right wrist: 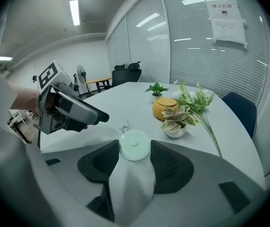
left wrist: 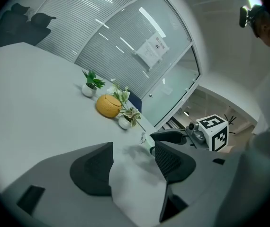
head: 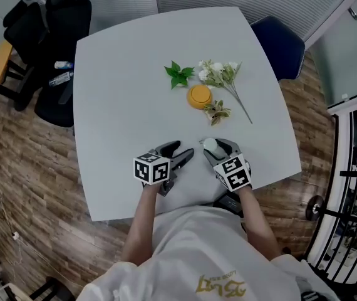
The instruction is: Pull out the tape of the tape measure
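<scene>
Between right tongs, tape measure.

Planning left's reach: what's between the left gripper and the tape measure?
Only bare table and a small ring beside the tape measure; the right gripper view shows it.

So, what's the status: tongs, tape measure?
Left tongs open, empty. Right tongs shut on round tape measure; tape not out. Orange pot and plants farther back, not in the way.

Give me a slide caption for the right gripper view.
Right gripper holds a round pale tape measure between its jaws over the white table, left gripper alongside.
</scene>
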Demonstrator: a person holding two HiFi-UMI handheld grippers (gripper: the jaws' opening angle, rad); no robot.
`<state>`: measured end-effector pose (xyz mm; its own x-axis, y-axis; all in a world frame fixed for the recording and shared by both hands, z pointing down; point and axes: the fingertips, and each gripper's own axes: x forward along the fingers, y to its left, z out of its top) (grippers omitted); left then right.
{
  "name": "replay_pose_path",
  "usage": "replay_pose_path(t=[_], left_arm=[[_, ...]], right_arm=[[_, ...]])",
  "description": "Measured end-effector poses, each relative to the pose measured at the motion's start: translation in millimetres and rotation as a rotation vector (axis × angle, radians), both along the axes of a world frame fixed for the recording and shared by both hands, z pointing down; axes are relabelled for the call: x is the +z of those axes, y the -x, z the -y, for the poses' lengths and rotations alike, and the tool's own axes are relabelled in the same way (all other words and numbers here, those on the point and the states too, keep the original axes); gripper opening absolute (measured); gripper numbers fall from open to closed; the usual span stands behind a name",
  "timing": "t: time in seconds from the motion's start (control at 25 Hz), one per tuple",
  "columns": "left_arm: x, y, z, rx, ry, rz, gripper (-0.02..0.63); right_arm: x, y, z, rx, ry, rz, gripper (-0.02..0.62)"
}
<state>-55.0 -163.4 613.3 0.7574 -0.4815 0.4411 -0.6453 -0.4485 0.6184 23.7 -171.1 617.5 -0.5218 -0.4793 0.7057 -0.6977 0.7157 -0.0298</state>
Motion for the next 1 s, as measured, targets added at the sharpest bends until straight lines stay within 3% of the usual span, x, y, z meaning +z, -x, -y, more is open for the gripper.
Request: replay_pose_path(t=[0.56, 1.0], left_arm=[[-29, -20, -15, 0.025, -0.069, -0.007, 0.270], [-39, -31, -20, 0.053, -0.078, -0.029, 0.268]], right_arm=[[-36, -9, -27, 0.008, -0.025, 0.084, 0.225], [-46, -8, -35, -0.021, -0.013, 0.109, 0.225]])
